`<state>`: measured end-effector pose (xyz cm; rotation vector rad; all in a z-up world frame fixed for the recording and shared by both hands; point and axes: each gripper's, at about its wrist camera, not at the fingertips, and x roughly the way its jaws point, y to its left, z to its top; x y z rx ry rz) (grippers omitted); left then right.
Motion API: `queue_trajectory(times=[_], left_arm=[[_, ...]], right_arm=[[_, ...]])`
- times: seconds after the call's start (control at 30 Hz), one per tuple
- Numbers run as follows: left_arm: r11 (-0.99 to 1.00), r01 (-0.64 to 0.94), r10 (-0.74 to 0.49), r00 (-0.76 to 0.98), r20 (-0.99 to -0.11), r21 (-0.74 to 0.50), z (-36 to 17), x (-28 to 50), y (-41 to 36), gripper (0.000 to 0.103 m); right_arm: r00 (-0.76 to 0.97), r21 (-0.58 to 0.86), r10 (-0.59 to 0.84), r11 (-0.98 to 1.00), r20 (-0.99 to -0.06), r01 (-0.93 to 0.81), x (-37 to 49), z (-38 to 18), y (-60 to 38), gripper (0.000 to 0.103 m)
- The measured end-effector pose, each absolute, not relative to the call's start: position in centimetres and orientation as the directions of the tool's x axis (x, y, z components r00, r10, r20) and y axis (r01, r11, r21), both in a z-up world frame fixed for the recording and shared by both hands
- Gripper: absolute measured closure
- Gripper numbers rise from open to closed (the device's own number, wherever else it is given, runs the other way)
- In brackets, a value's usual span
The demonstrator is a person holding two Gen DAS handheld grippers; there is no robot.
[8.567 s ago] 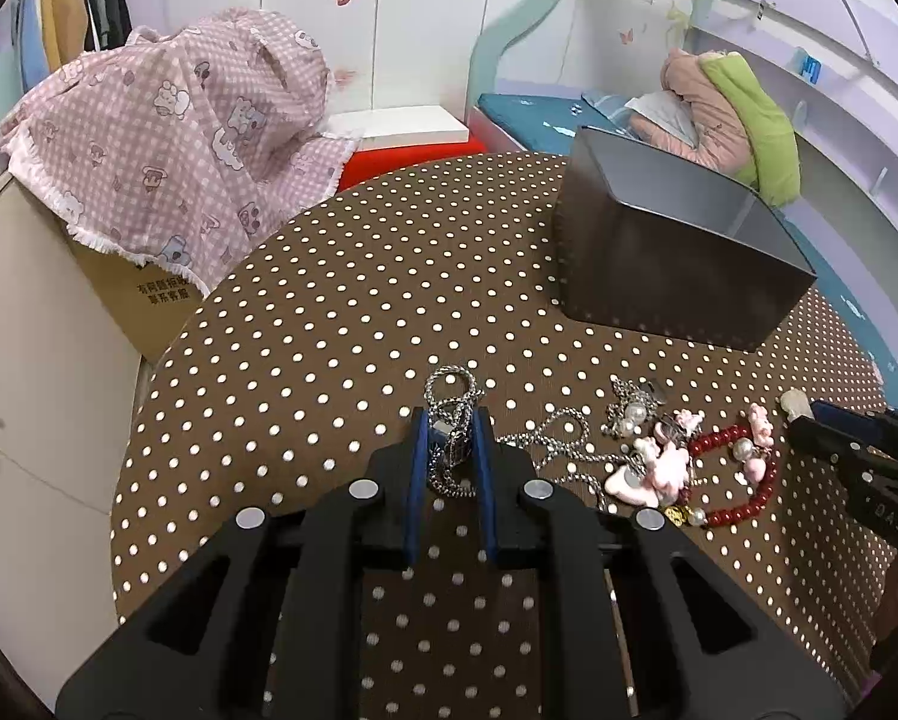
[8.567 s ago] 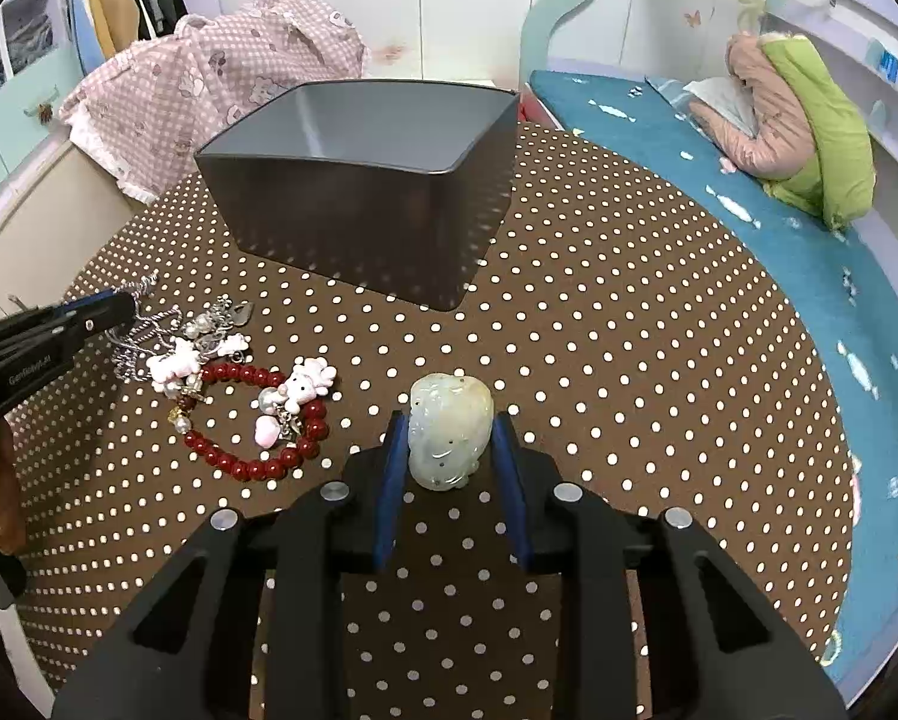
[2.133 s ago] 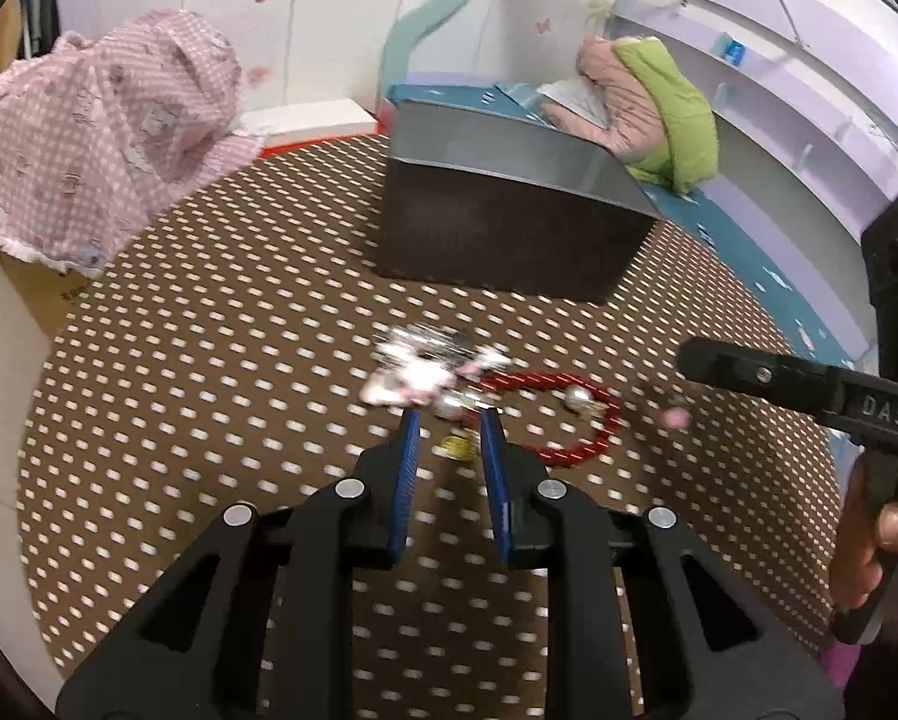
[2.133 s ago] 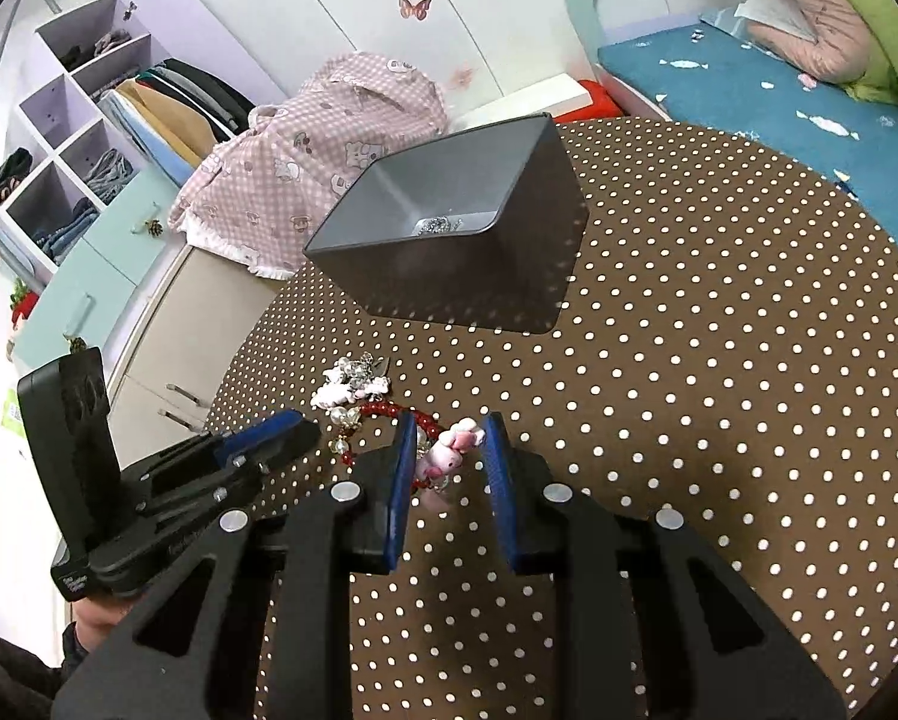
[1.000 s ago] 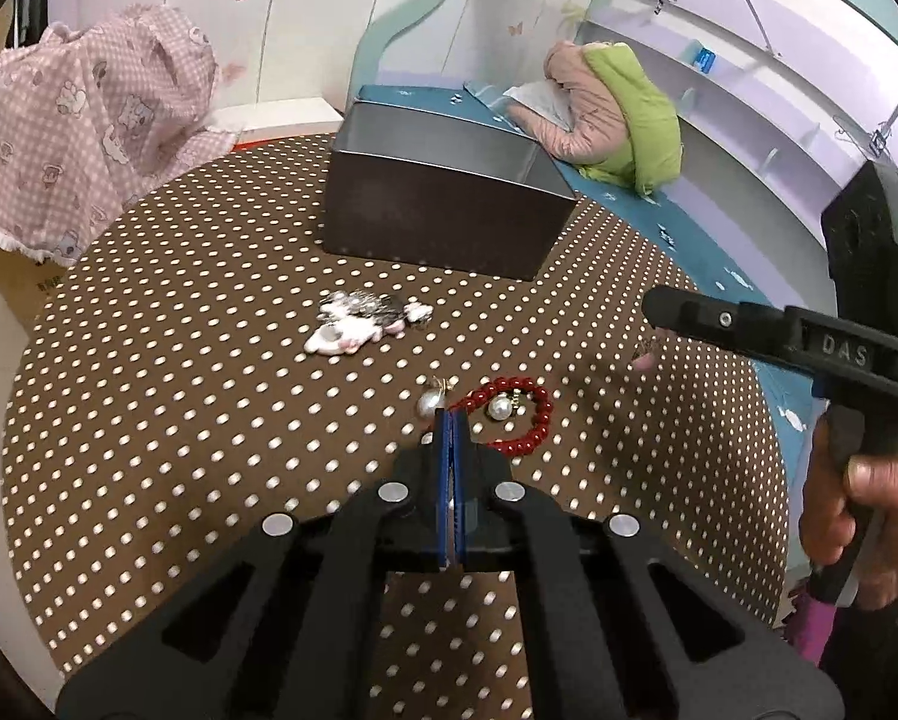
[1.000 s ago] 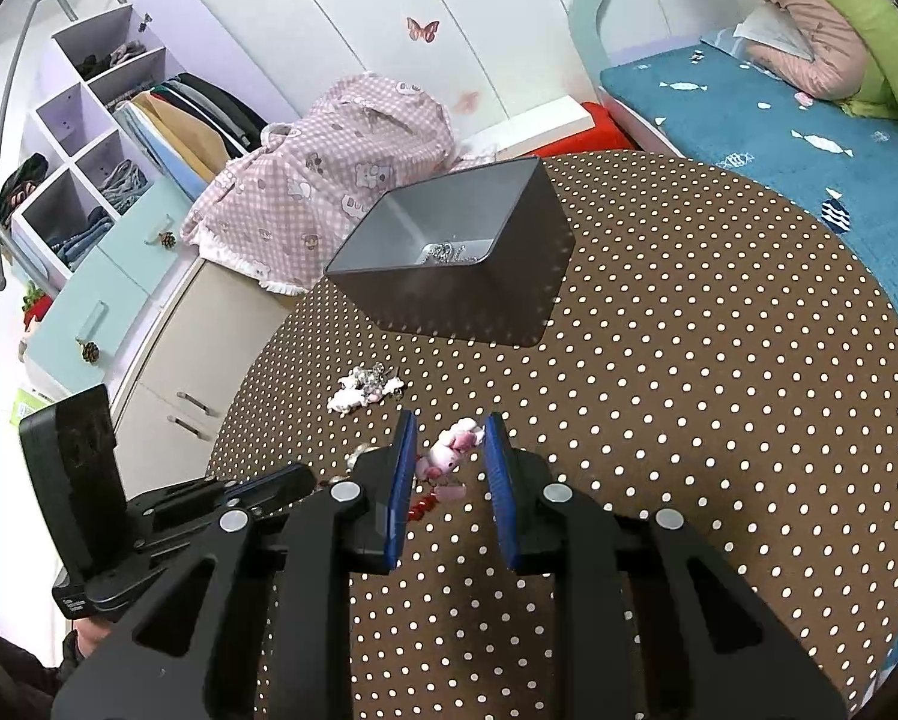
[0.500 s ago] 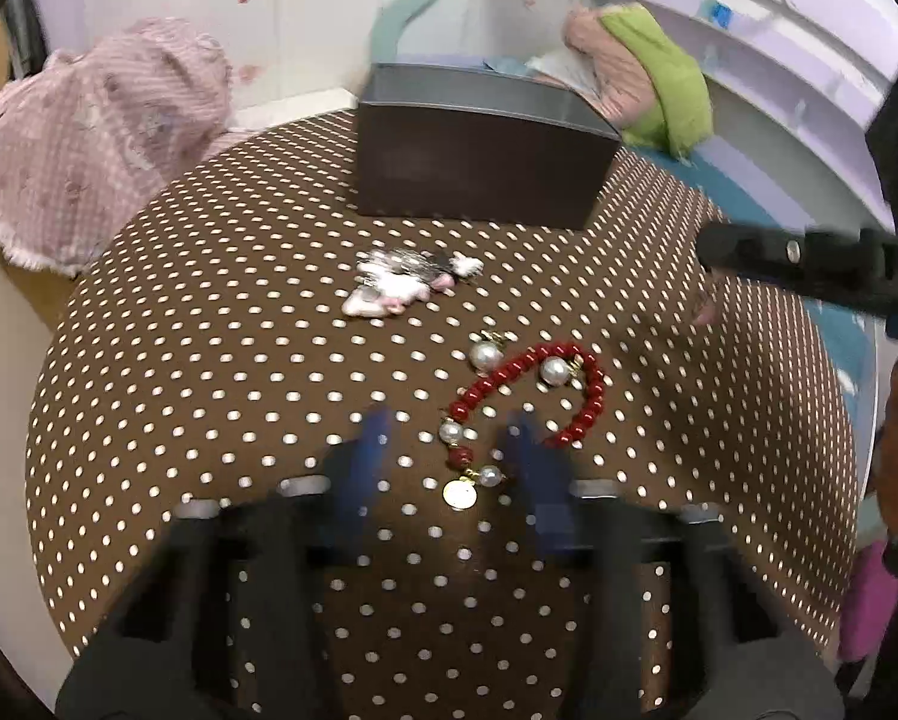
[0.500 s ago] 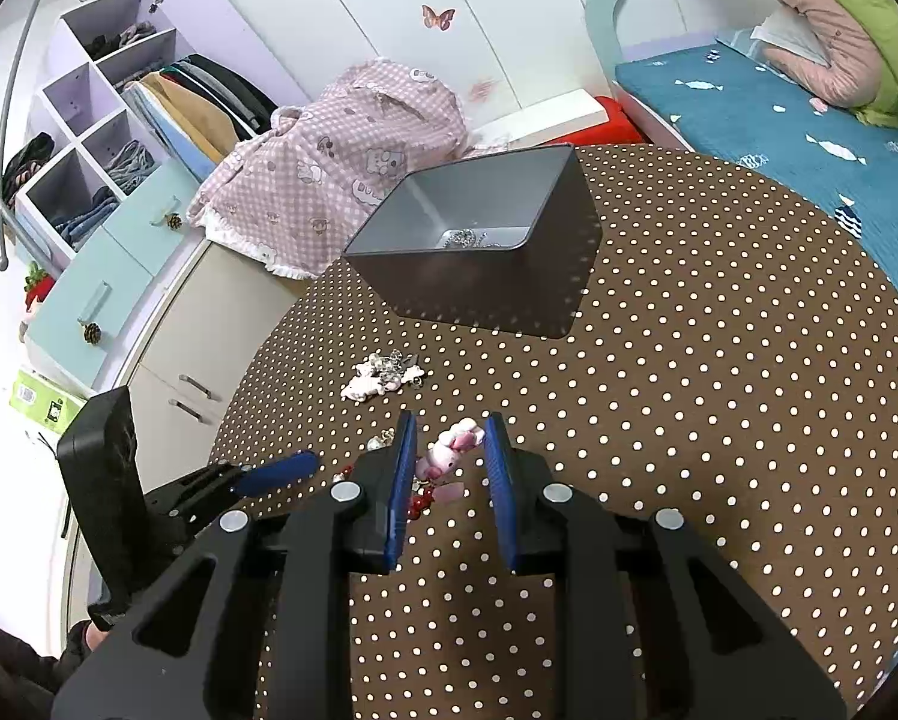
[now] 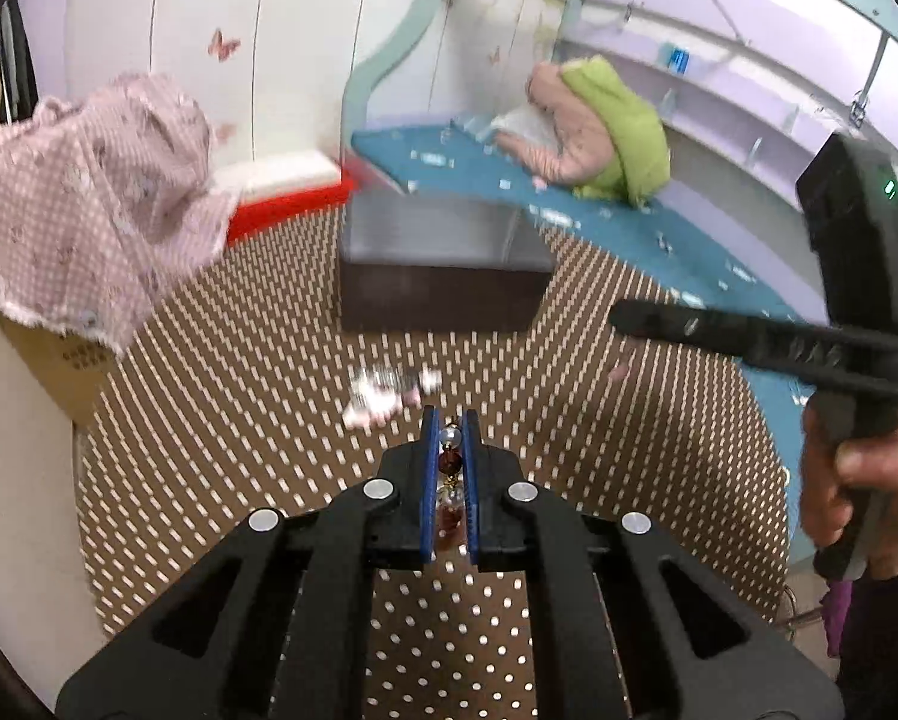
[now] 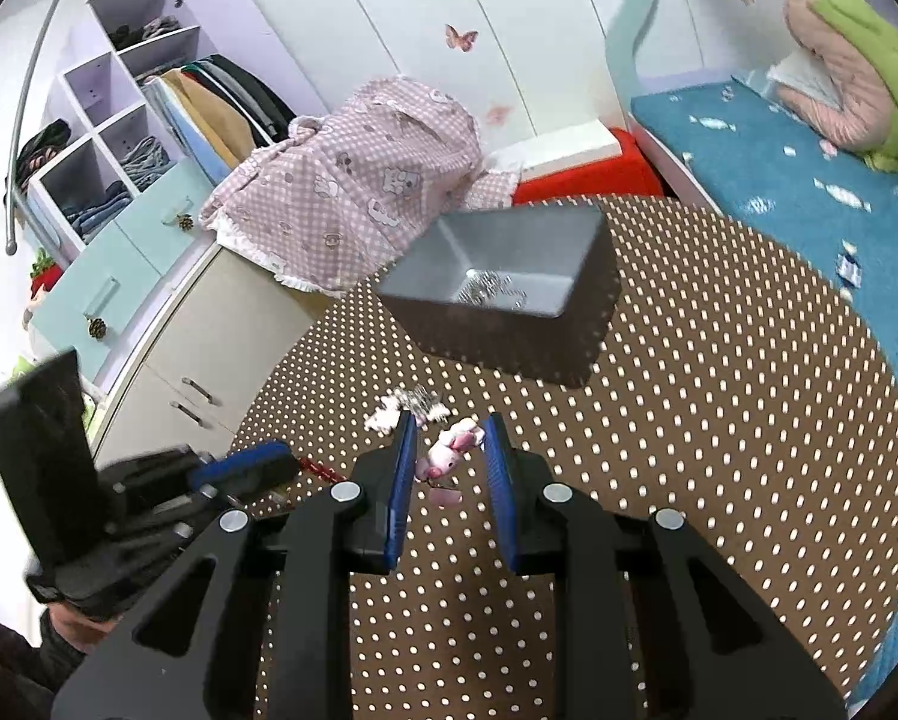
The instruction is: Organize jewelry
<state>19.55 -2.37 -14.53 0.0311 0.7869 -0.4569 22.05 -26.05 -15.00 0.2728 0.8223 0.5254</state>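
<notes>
My left gripper (image 9: 449, 420) is lifted over the brown dotted tablecloth (image 9: 239, 408), its jaws closing tight on a red bead bracelet (image 9: 451, 461) with pearls that hangs between the blue pads. In the right wrist view the left gripper (image 10: 251, 468) is low on the left, red beads (image 10: 317, 468) trailing from it. My right gripper (image 10: 449, 426) is shut on a pink bunny charm (image 10: 452, 447), above the cloth. A small heap of pink and silver jewelry (image 10: 407, 405) lies on the table before both grippers. Behind it stands the grey box (image 10: 587, 276) holding a silver chain (image 10: 491, 294).
A pink checked cloth (image 10: 359, 180) covers a cabinet left of the round table. A blue bed (image 10: 779, 150) with a green and pink bundle lies to the right. A hand (image 9: 857, 480) holds the right gripper's handle at the right of the left wrist view.
The left gripper opened, dropped over the red bracelet, shut on it and rose, lifting it off the cloth. The right gripper rose a little with the pink charm.
</notes>
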Motion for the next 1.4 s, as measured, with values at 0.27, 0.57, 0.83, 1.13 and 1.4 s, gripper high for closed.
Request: queue_trajectory(times=[0.27, 0.57, 0.83, 1.13, 1.4], left_arm=[[0.904, 0.417, -0.387, 0.703, -0.597, -0.095, -8.5, 20.5, -1.7, 0.096], [0.895, 0.441, -0.412, 0.751, -0.516, -0.073, -3.5, 22.2, -1.3, 0.095], [0.882, 0.457, -0.45, 0.748, -0.488, -0.114, -1.4, 26.9, -2.0, 0.095], [0.873, 0.458, -0.465, 0.675, -0.573, -0.168, -4.2, 34.2, -5.2, 0.095], [0.894, 0.41, -0.416, 0.602, -0.681, -0.183, -9.3, 37.8, -6.4, 0.075]], right_arm=[[0.625, 0.311, 0.5, 0.865, -0.599, -0.393, 23.3, -11.5, -24.6, 0.082], [0.69, 0.198, 0.441, 0.892, -0.573, -0.405, 25.1, -8.6, -23.8, 0.082], [0.727, 0.088, 0.371, 0.914, -0.578, -0.396, 28.3, -7.7, -22.3, 0.082], [0.669, 0.093, 0.332, 0.926, -0.665, -0.367, 33.5, -11.1, -22.1, 0.082], [0.596, 0.116, 0.301, 0.938, -0.744, -0.327, 36.1, -14.5, -22.6, 0.071]])
